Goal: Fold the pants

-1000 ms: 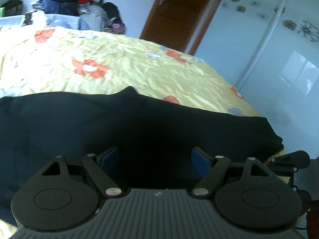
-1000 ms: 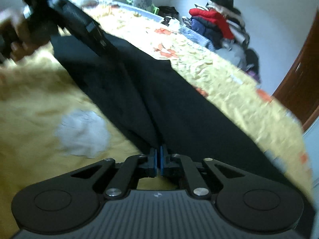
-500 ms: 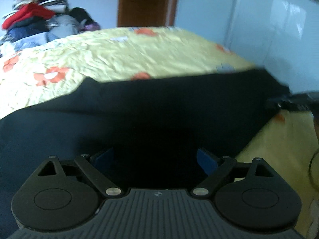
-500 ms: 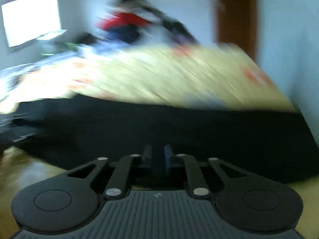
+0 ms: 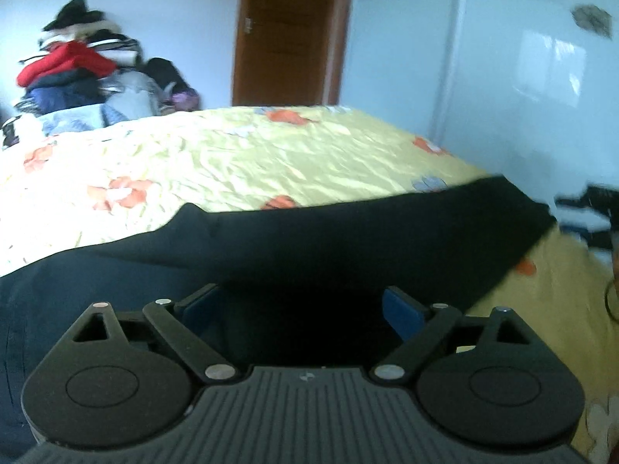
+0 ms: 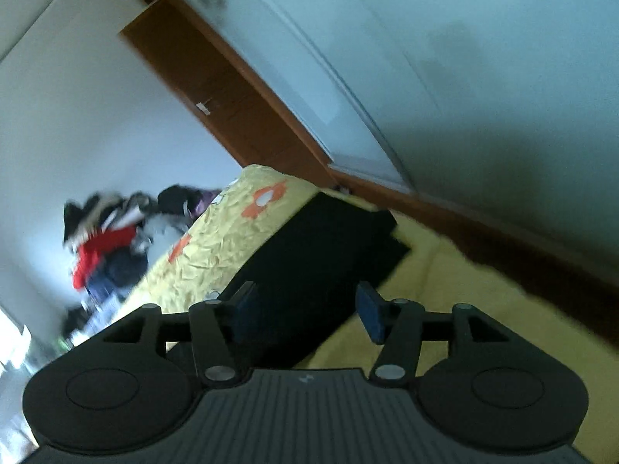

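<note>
Since a second ago the right gripper (image 6: 305, 311) has swung well away along the bed and rolled hard, so its view now sits tilted, with the brown door (image 6: 228, 104) slanting across the frame where before it looked down the length of the black pants (image 6: 321, 255) toward the other gripper. Its jaws, then pinched together, have just been opening and now stand about half apart; the blue pads (image 6: 370, 313) touch nothing, and the narrow end of the pants lies below and beyond them on the yellow floral bedspread (image 6: 232, 239) (the picture is smeared with motion, so the cloth's edge is soft). That end of the pants reaches close to the bed's far corner, near the pale wardrobe front (image 6: 464, 77).

From the left wrist view, the left gripper (image 5: 301, 309) has its jaws spread wide, a little wider than a second ago, and released: the blue pads (image 5: 402, 311) hang over dark cloth without pressing it. The pants (image 5: 348, 239) lie flat across the bedspread (image 5: 232, 162) as a long dark band from the lower left to the right edge of the bed, where the right gripper shows as a dark blur at the frame's far right (image 5: 592, 208). This view has rolled, so the door (image 5: 290, 31) now stands upright and the heap of clothes (image 5: 77, 73) sits lower at the left.
</note>
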A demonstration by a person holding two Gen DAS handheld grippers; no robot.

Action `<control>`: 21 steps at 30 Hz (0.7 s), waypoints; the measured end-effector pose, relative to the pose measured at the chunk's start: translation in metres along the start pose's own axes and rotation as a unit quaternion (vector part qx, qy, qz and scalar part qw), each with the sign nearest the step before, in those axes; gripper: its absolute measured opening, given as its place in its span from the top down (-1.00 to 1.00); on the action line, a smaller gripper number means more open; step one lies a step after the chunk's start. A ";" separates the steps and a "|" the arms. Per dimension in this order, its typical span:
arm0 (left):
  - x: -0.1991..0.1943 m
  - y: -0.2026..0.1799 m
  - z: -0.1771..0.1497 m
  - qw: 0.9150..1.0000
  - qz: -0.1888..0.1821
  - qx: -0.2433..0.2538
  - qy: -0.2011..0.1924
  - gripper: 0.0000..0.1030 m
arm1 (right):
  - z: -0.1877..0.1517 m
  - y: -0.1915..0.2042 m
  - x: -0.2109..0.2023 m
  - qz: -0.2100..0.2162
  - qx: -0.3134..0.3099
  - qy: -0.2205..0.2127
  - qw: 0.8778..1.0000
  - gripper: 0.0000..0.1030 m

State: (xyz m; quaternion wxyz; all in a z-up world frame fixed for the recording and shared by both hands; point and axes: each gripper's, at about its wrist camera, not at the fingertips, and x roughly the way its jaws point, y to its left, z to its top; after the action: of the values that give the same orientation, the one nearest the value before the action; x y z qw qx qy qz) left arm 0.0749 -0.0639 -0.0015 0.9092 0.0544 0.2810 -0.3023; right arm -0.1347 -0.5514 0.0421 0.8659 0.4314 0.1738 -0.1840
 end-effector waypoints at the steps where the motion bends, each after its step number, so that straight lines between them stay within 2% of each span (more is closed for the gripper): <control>1: 0.003 0.001 -0.001 1.000 0.005 -0.002 0.000 -0.79 | -0.003 -0.004 0.001 -0.001 0.015 0.003 1.000 -0.09; 3: 0.006 0.003 -0.005 1.000 0.019 -0.003 0.003 -0.79 | -0.011 -0.013 0.005 -0.012 0.043 0.002 0.999 -0.05; 6: 0.009 0.009 -0.016 0.999 0.039 -0.011 0.005 -0.79 | -0.015 -0.018 0.004 -0.015 0.069 -0.025 0.997 -0.06; 10: 0.011 0.019 -0.029 0.997 0.039 -0.060 -0.004 -0.79 | -0.001 -0.021 0.018 -0.013 0.070 -0.039 0.997 -0.06; 12: 0.006 0.018 -0.032 0.997 0.039 -0.061 -0.016 -0.81 | 0.004 -0.023 0.026 -0.007 0.072 -0.041 0.997 -0.03; 13: 0.006 0.016 -0.033 0.998 0.040 -0.053 -0.016 -0.81 | 0.006 -0.022 0.031 -0.003 0.068 -0.038 0.997 0.05; 14: 0.006 0.014 -0.033 0.998 0.041 -0.046 -0.014 -0.81 | 0.007 -0.022 0.034 -0.003 0.065 -0.039 0.997 0.38; 16: 0.006 0.010 -0.033 0.999 0.040 -0.031 -0.010 -0.82 | 0.005 -0.027 0.037 0.004 0.075 -0.034 0.997 0.77; 21: 0.009 -0.004 -0.037 0.998 0.049 0.027 0.009 -0.82 | 0.002 -0.031 0.035 0.041 0.092 -0.051 0.994 0.82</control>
State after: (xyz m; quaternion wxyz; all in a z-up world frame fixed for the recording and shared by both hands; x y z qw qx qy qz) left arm 0.0611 -0.0620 -0.0370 0.9187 0.0953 0.2780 -0.2639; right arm -0.1185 -0.5764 0.0064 0.8372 0.5061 0.0938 -0.1850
